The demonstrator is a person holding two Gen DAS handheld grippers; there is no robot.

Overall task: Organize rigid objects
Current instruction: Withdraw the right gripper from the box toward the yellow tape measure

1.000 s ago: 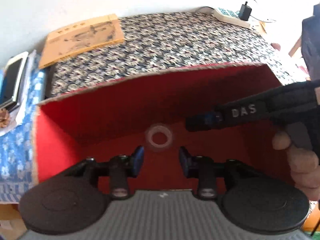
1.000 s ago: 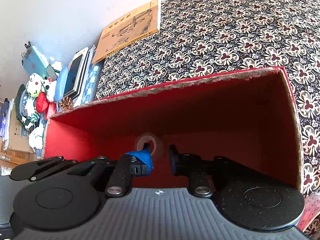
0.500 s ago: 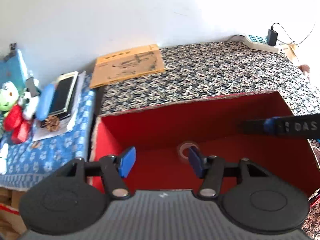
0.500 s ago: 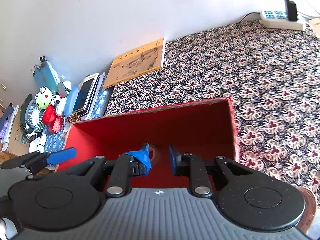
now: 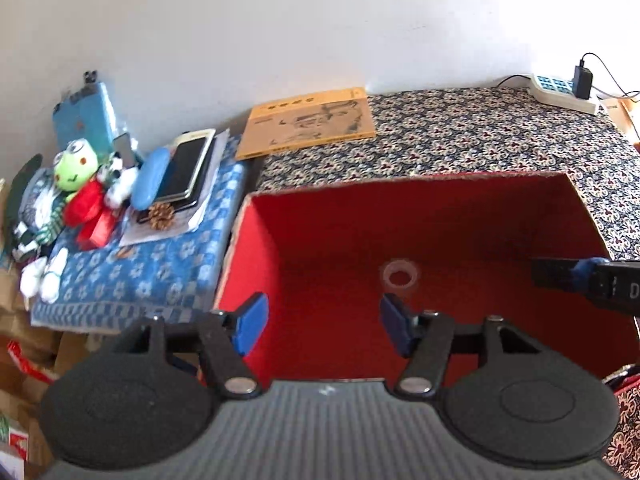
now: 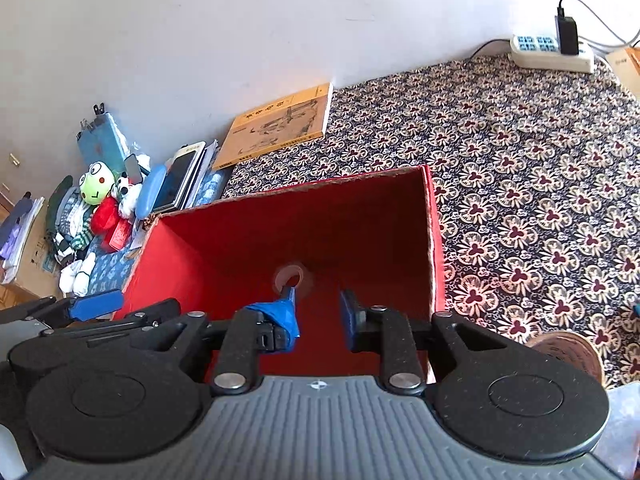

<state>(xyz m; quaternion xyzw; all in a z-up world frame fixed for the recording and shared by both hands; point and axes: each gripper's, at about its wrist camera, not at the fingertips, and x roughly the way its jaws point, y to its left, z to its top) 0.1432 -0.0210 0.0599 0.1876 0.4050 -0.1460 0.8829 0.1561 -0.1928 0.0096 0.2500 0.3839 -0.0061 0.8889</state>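
A red open-topped box [image 5: 400, 216] stands on the patterned cloth, and a clear tape roll [image 5: 398, 276] lies flat on its floor. My left gripper [image 5: 322, 326] hangs above the box's near left part, wide open and holding nothing. The right gripper's finger [image 5: 580, 280] reaches in over the box's right wall. In the right wrist view the same box [image 6: 300, 220] and tape roll [image 6: 294, 278] lie below my right gripper [image 6: 317, 316], which is open with nothing between its blue pads. The left gripper's pad [image 6: 96, 304] shows at the left edge.
A yellow book [image 5: 308, 122] lies against the wall behind the box. A power strip [image 6: 552, 54] sits at the far right. Left of the box are phones [image 5: 188, 168], a blue case [image 5: 146, 178] and a frog plush [image 5: 76, 168]. A brown round object [image 6: 568, 356] lies near right.
Both grippers have risen and drawn back out of the box, so more of the room shows. The left gripper has opened wider. The tape roll stays on the box floor.
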